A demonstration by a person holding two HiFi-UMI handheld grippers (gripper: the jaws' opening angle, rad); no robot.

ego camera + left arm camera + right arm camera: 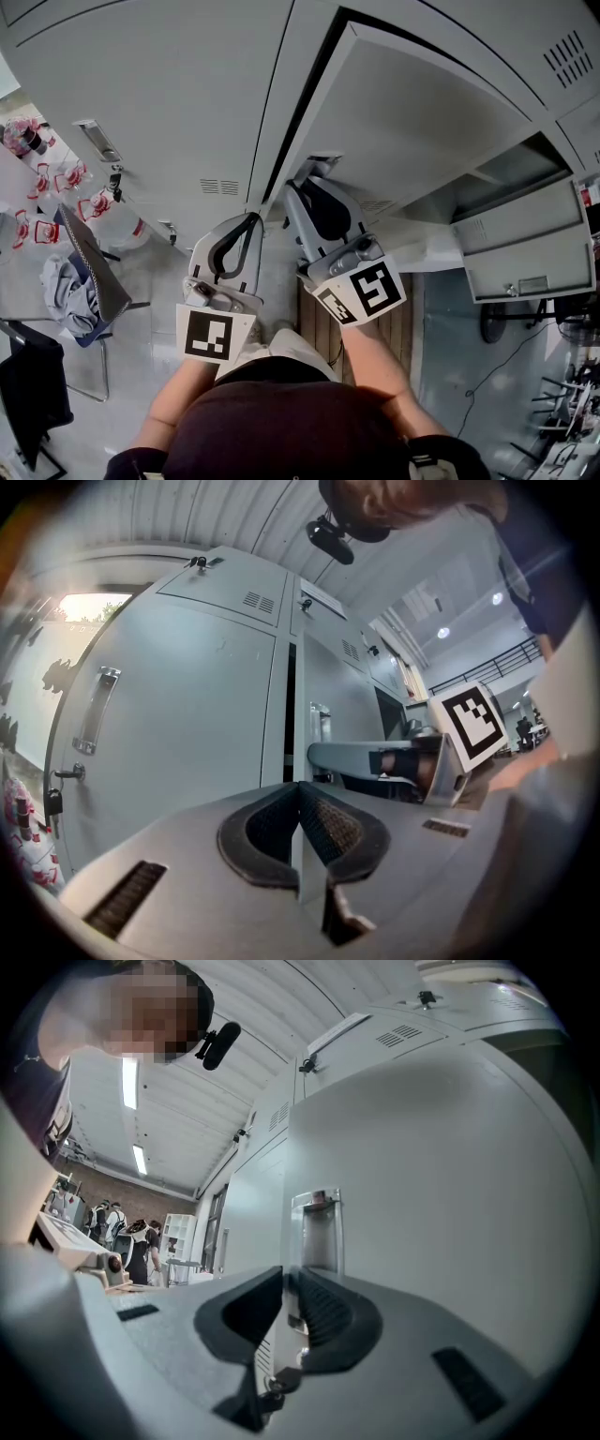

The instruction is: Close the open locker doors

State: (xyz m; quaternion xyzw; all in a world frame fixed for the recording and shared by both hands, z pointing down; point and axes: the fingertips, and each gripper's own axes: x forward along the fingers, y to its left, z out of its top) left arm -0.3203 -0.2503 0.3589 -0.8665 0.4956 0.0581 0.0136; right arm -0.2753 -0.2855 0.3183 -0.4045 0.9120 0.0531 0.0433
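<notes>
At locker door, ajar — interior unseen, right gripper near

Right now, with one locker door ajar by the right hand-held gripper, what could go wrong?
The right hand-held gripper sits at the edge of the ajar door, beside the dark gap; its tips might get caught as that door shuts. The other open door juts out at the right and might be bumped or left open.

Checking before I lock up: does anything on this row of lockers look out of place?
Yes. One locker door stands ajar, a dark gap along its handle edge, and the far-right door hangs wide open. The left door is shut flush.
</notes>
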